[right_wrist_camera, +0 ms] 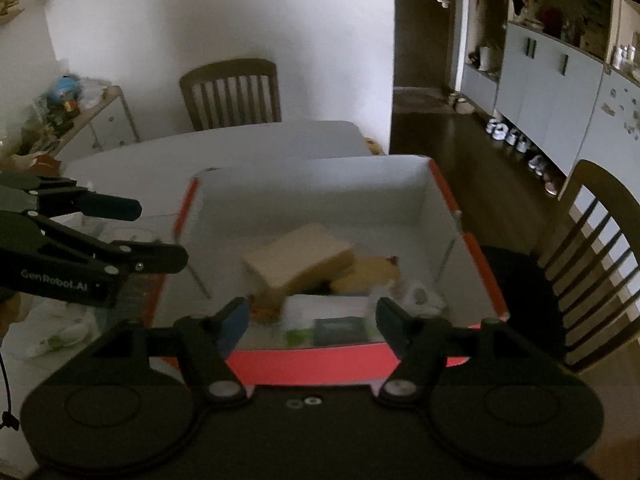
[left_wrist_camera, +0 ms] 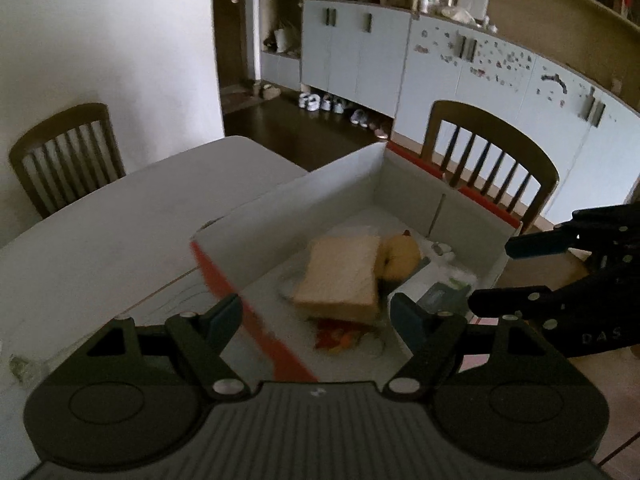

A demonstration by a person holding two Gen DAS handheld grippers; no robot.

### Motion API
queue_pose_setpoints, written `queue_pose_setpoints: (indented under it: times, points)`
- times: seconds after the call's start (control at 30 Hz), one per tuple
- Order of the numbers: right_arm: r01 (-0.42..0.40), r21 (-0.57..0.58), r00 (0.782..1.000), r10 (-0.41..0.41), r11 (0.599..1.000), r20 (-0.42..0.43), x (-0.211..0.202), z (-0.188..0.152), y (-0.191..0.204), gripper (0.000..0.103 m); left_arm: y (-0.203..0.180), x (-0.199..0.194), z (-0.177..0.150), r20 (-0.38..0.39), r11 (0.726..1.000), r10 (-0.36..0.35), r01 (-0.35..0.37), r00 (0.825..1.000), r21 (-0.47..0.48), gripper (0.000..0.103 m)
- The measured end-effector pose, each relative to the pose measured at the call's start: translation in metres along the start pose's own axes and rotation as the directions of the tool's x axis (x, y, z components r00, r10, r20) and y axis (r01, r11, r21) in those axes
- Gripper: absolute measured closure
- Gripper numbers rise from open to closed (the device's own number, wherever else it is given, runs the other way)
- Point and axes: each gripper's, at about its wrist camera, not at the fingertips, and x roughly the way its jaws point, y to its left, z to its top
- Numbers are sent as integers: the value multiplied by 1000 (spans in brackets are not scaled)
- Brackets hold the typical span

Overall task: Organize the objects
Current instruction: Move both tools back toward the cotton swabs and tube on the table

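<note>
- Your left gripper reads "GenRobot.AI" on its black arm; jaws apart, empty
- Your right gripper likewise gapes, holding nothing
- Tan rectangular sponge lies inside the red-edged white cardboard box

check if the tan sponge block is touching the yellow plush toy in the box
Touching. In the left wrist view the sponge block lies against the plush toy with no gap; the right wrist view agrees.

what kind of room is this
Most likely a home dining area by the entry: a white table with wooden chairs, pale blue cabinets, and shoes lined up on the floor.
</note>
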Motion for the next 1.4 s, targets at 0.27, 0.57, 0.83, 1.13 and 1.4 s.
queue_pose_setpoints:
  times: [0.27,0.57,0.83,1.13,1.4]
  points:
    - [-48,1,999,48,999,0,-2,-8,58,21,47,-42,-35,27,997,30,-28,999,-68,18]
    - [-73,-22,997,72,997,-25,6,-17,119,12,111,-68,-78,-11,985,72,-73,997,-153,18]
    - [-80,-24,995,78,996,-65,17,-26,161,10,168,-88,-111,-16,969,119,-119,993,-217,14]
    - [-88,-57,990,81,994,-113,38,-32,216,10,216,-85,-150,-59,955,144,-154,988,-252,0]
    - [-71,-71,983,58,995,-175,66,-41,250,10,238,-57,-178,-127,950,169,-196,977,-243,0]
